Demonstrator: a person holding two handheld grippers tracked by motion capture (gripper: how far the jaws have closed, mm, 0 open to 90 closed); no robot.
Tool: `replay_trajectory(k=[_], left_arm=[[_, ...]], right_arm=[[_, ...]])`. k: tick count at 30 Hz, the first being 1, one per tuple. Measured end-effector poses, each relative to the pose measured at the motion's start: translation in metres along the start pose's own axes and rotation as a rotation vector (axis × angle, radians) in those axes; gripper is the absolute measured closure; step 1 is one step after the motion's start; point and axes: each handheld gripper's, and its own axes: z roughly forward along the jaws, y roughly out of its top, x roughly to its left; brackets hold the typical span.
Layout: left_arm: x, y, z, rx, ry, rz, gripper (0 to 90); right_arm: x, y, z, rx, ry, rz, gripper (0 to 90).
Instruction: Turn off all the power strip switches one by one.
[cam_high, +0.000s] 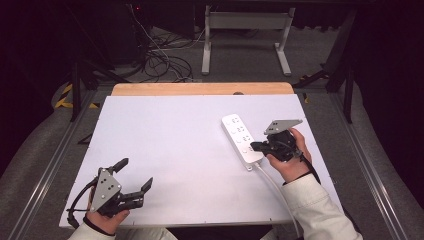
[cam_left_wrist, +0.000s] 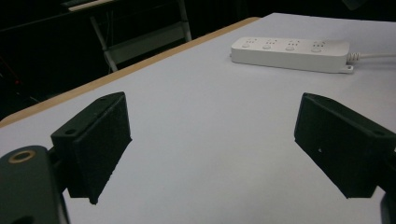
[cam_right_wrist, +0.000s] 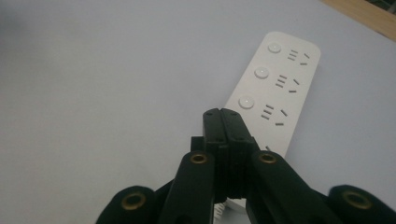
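Nearest the high camera, at the near left corner of the white rectangular tabletop (cam_high: 175, 150), the left gripper (cam_high: 134, 176) rested in the person's left hand (cam_high: 107, 215) with its two black jaws spread wide and nothing between them. From the left gripper view, those jaws framed bare white surface, and the white plastic four-socket power strip (cam_left_wrist: 290, 54) lay far off beyond them, its white cable (cam_left_wrist: 373, 55) leading off to the right.

On the right side of the table, the power strip lay at an angle, its cable running from its near end toward the near edge. The right gripper (cam_high: 256, 146), held in the person's right hand (cam_high: 289, 159), was brought to the strip's near end with its jaws pressed together, nothing caught between them. In the right gripper view, the closed jaw tips sat over the strip's near end, just short of the third round button (cam_right_wrist: 245, 101); whether they touched the casing could not be told. A cream sleeve (cam_high: 315, 207) covered the right forearm. A bare wooden strip (cam_high: 200, 89) showed along the table's far edge.
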Motion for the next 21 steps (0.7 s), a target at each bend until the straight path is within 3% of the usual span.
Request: replay_trajectory(k=[1,8,21], left_arm=[[0.0,0.0,0.0,0.0,0.001,0.001,11.5],[0.0,0.0,0.0,0.003,0.0,0.001,11.5],[0.0,-0.001,0.001,0.007,-0.002,0.0,11.7]], right_arm=[[-0.002,0.002,0.005,0.032,-0.013,-0.004,90.0],[-0.012,0.005,0.023,0.095,-0.015,0.013,90.0],[-0.018,0.006,0.05,0.158,0.013,0.048,90.0]])
